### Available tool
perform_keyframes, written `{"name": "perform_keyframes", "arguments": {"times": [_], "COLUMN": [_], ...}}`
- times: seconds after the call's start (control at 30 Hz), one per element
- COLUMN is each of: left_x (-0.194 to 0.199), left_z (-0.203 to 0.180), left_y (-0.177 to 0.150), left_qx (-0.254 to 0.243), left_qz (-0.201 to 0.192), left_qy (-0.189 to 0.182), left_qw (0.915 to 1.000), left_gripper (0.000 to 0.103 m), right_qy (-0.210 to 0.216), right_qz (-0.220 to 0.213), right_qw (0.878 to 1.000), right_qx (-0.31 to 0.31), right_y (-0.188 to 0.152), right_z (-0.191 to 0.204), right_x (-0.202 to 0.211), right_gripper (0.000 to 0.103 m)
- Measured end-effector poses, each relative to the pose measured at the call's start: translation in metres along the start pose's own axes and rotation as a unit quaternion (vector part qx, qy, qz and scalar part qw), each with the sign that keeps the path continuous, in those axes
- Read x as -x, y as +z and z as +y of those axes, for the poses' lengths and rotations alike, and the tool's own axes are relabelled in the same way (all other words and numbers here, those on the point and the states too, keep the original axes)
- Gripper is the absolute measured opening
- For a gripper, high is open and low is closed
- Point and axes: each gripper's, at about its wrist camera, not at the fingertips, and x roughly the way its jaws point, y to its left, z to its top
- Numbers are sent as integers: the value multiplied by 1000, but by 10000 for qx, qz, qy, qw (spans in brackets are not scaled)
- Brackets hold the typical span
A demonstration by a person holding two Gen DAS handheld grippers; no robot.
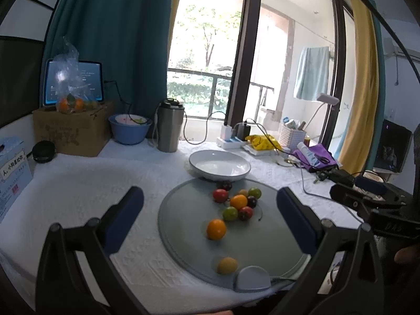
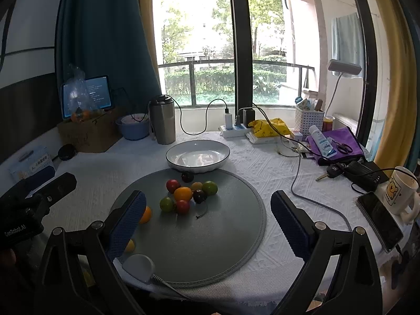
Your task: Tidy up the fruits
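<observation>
Several small tomato-like fruits lie on a round grey mat (image 1: 262,246) (image 2: 225,225): a cluster of red, green, orange and dark ones (image 1: 237,200) (image 2: 190,194), a lone orange one (image 1: 216,229) (image 2: 145,214) and a lone yellow one (image 1: 227,265) (image 2: 130,245). An empty white plate (image 1: 219,164) (image 2: 197,155) stands just behind the mat. My left gripper (image 1: 210,225) is open above the mat's near side, nothing between its fingers. My right gripper (image 2: 208,225) is open and empty above the mat's middle.
Behind the plate stand a steel flask (image 2: 162,122), a blue bowl (image 2: 134,126), a cardboard box with a bagged-fruit pack and tablet (image 1: 71,128), a power strip (image 2: 233,130) with cables. To the right lie a purple pouch (image 2: 338,147), keys, a phone (image 2: 380,220), a mug (image 2: 401,191).
</observation>
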Motion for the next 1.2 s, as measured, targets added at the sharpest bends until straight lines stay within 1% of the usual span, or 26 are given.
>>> {"name": "perform_keyframes", "arguments": {"times": [1.2], "left_x": [0], "left_z": [-5], "left_y": [2], "left_qx": [-108], "left_qz": [-20], "left_qy": [-39], "left_qw": [9999], "left_gripper": [102], "right_qy": [40], "right_qz": [32], "right_qw": [10000], "right_qx": [-39], "right_y": [1], "right_z": [-1], "right_x": [-1], "right_gripper": [98]}}
